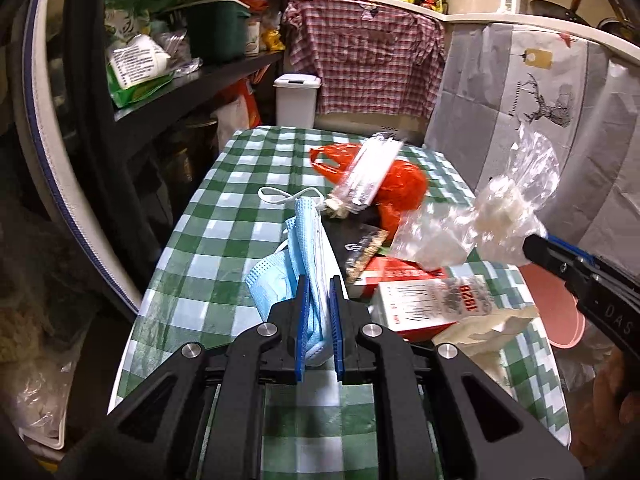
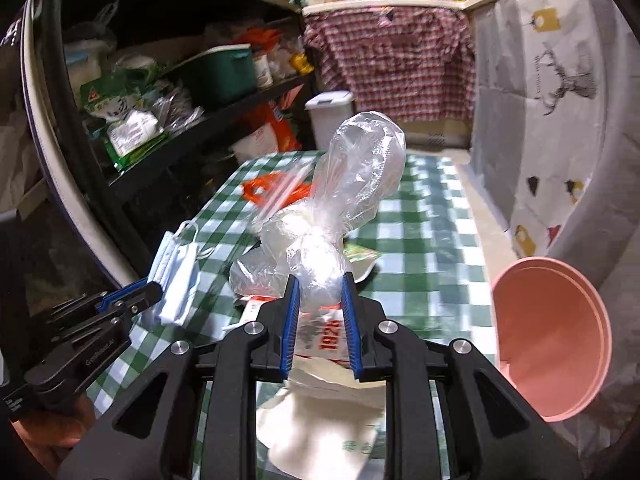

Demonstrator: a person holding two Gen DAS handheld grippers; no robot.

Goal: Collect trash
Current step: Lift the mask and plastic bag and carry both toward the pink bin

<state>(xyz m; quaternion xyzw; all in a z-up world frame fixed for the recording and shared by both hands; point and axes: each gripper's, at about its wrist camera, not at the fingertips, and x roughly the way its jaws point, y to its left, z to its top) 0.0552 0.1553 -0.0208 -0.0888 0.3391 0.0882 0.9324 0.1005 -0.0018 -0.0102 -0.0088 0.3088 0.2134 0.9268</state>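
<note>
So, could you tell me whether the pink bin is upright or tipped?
Tipped: the pink bin shows its open mouth sideways towards the table.

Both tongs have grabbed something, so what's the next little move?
Probably swing the right tongs, shut on the clear bag, right to the pink bin. It stands open beside the table, and the left tongs' mask could follow.

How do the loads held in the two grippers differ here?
The left gripper holds a pale blue face mask, opaque, pleated and limp; the right gripper holds a clear plastic bag, see-through, crinkled, with white lumps inside. The mask hangs flat; the bag stands puffed up. Both are lifted off the checked tablecloth.
</note>
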